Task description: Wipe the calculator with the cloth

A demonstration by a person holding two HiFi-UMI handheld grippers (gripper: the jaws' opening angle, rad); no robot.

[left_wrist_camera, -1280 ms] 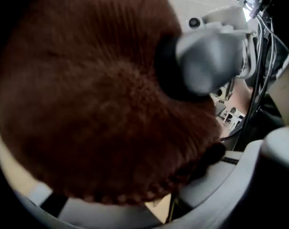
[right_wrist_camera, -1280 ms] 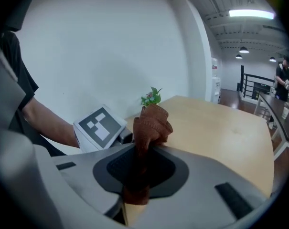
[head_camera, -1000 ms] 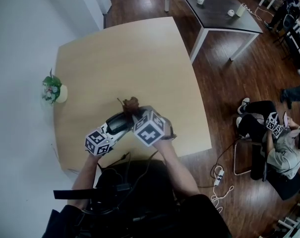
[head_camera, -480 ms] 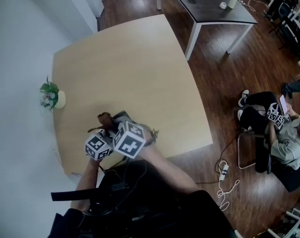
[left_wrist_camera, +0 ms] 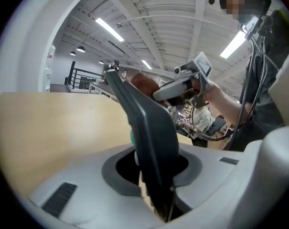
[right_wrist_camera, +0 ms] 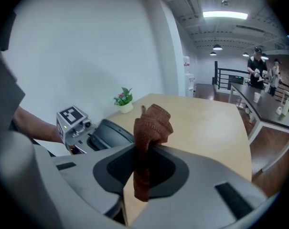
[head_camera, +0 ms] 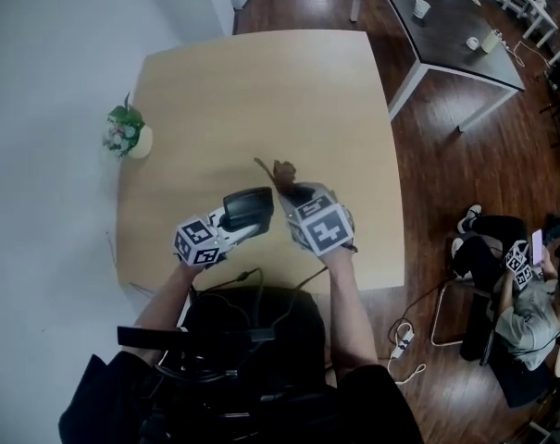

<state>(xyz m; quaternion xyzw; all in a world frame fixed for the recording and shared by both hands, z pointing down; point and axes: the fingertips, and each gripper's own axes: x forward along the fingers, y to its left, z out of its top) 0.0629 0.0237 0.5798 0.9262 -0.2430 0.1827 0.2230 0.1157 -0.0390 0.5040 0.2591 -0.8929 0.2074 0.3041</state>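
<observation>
Pale-wood tabletop point(head_camera: 261, 91): head view, dark calculator point(head_camera: 247, 207) mid-frame over it, brown cloth point(head_camera: 284, 171) just to its right.
Left gripper point(left_wrist_camera: 156, 175): its own view, jaws clamped tight on the calculator's edge, bottom centre.
Right gripper point(right_wrist_camera: 143, 168): its own view, jaws pinching the cloth dead centre, calculator off at lower left.

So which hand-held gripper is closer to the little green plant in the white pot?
Left. The left hand-held gripper, clamping the dark grey calculator, sits nearer the green potted plant; the right hand-held gripper, pinching the brown knitted cloth, is beyond it.
</observation>
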